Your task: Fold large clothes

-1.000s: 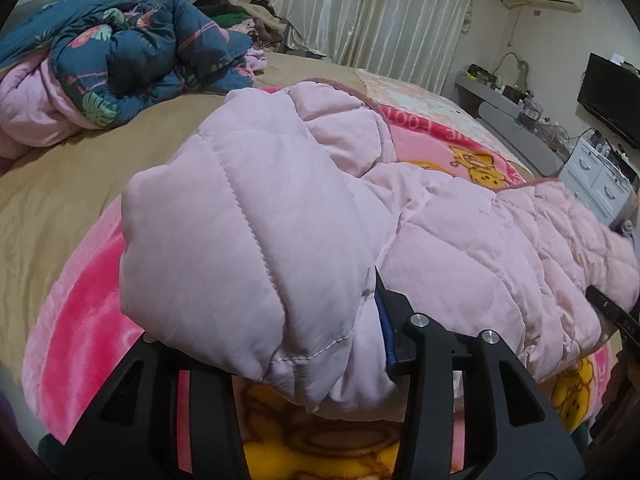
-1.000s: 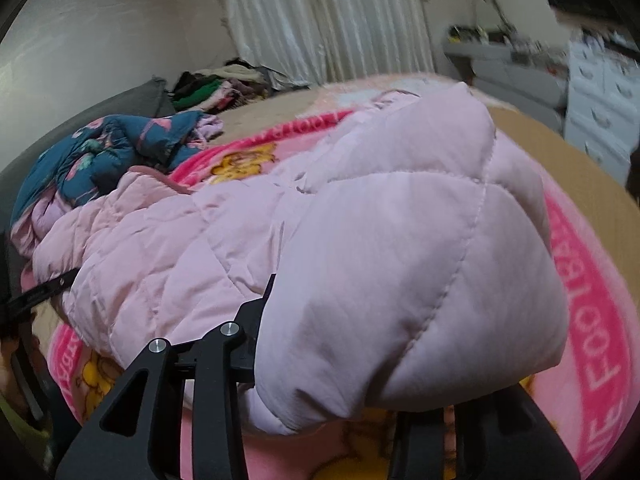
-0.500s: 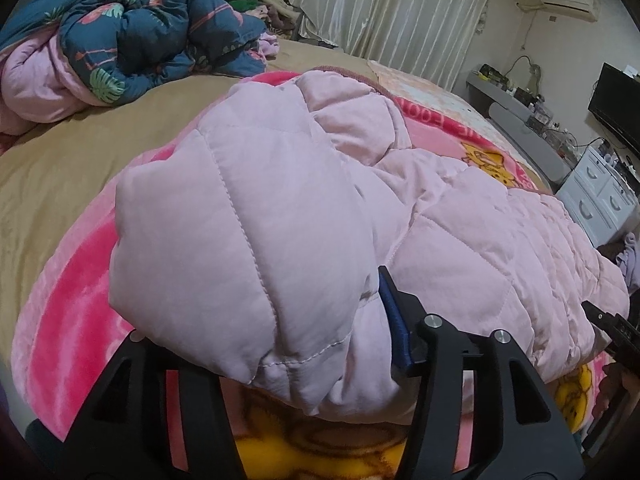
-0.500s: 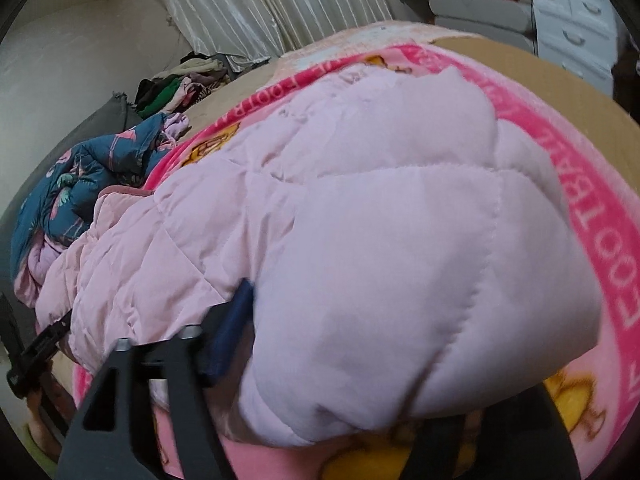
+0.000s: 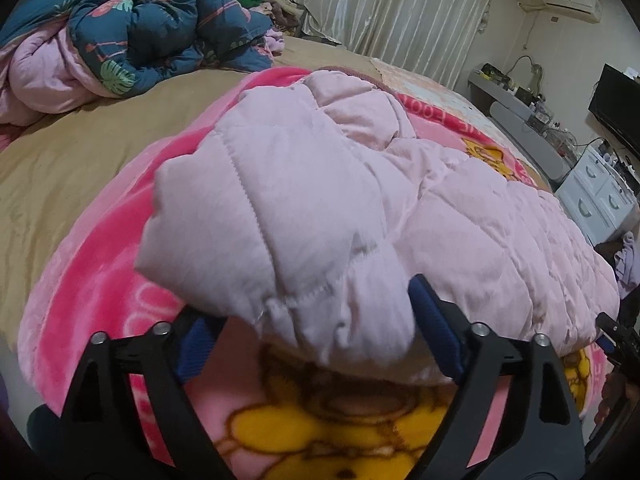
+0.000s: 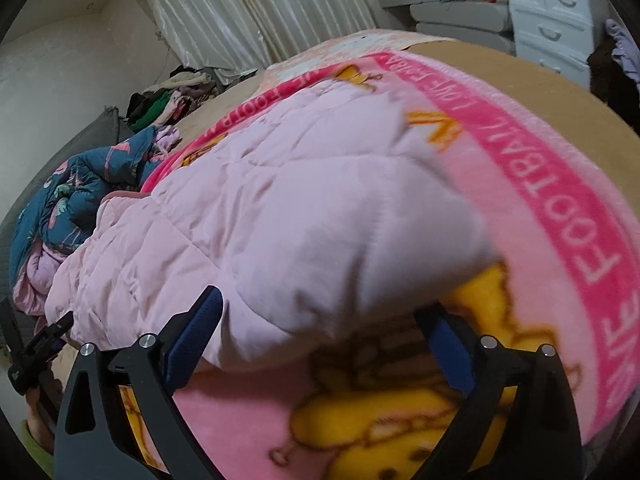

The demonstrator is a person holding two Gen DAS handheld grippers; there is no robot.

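Pink quilted padding fills both views: the puffy jacket [image 5: 360,208] lies folded across the pink cartoon blanket [image 5: 100,272] in the middle of each frame, one bulging end close to each of my grippers. My left gripper [image 5: 320,332] has its jaws opening, the folded end still sitting between the blue pads [image 5: 436,328] but no longer pinched, as far as I can judge. My right gripper [image 6: 320,332] is also opening, its pads standing clear on either side of the other end, which sags down onto the blanket.

My worry is the spring in this padding. Let go, the thick fold may puff up and slide open, since nothing holds it flat. If I pull back carelessly, a pad could also snag the stitched edge at the lower centre of the left view and drag the layer off. The plush blanket underneath may shift too.

The left view shows an air conditioner [image 5: 572,0] at upper right, a dark screen [image 5: 616,104] at the right edge, and the navy floral quilt [image 5: 152,36] large at upper left. The right view instead shows white drawers [image 6: 552,20] at upper right, a clothes heap [image 6: 176,100] at upper left, and the blanket's lettered pink border [image 6: 580,216] down the right side.
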